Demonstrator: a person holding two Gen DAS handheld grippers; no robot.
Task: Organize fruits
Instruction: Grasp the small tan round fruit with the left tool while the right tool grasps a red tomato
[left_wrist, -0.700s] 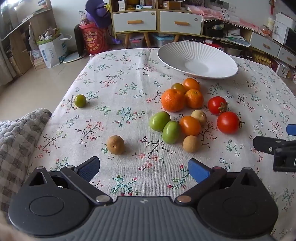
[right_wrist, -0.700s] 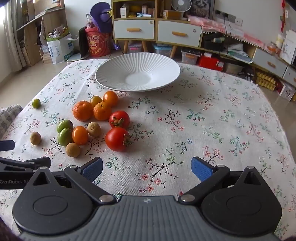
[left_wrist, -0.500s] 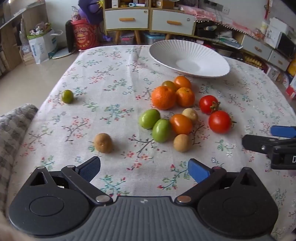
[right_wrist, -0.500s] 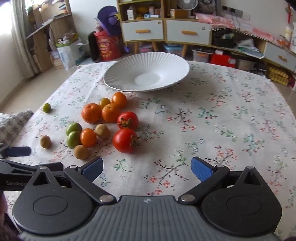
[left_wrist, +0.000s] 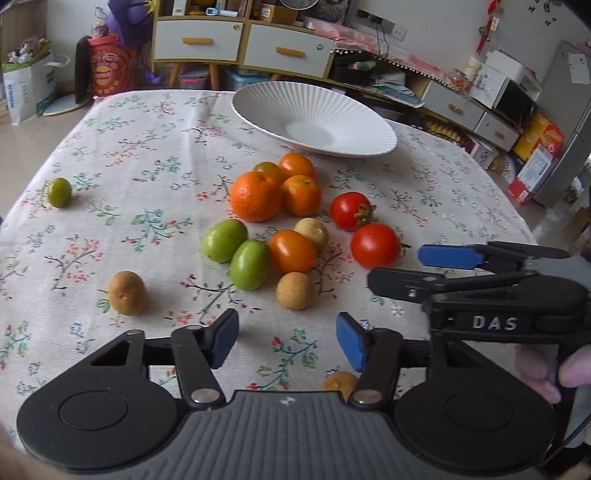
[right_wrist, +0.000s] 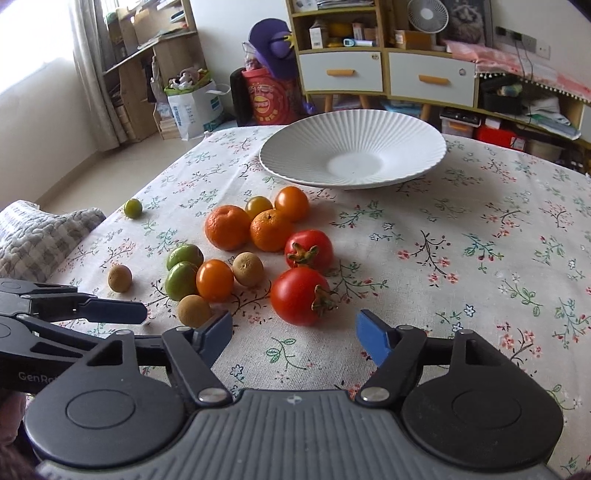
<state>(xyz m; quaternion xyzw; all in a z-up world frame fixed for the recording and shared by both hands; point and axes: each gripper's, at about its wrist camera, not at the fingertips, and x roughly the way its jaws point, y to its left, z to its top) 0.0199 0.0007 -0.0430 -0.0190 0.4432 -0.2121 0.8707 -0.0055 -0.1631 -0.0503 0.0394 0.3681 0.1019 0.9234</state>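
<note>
A cluster of fruit lies on the floral tablecloth: oranges (left_wrist: 255, 196) (right_wrist: 228, 226), two red tomatoes (left_wrist: 375, 245) (right_wrist: 300, 295), green fruits (left_wrist: 251, 264) (right_wrist: 181, 280), an orange tomato (left_wrist: 292, 251) and brown longans (left_wrist: 294, 290) (right_wrist: 194, 311). A white ribbed plate (left_wrist: 314, 122) (right_wrist: 352, 155) stands empty behind them. My left gripper (left_wrist: 287, 341) is open, just short of the near longan. My right gripper (right_wrist: 293, 332) is open, just short of the near tomato; it also shows in the left wrist view (left_wrist: 406, 269).
A lone brown fruit (left_wrist: 126, 292) and a small green fruit (left_wrist: 60, 192) lie apart at the left. Another brown fruit (left_wrist: 338, 380) sits under my left gripper. A grey checked cushion (right_wrist: 40, 236) is at the table's left edge. Cabinets and clutter stand behind.
Both grippers have moved forward toward the fruit cluster. The right gripper has come closer to the left one. No fruit has moved.
</note>
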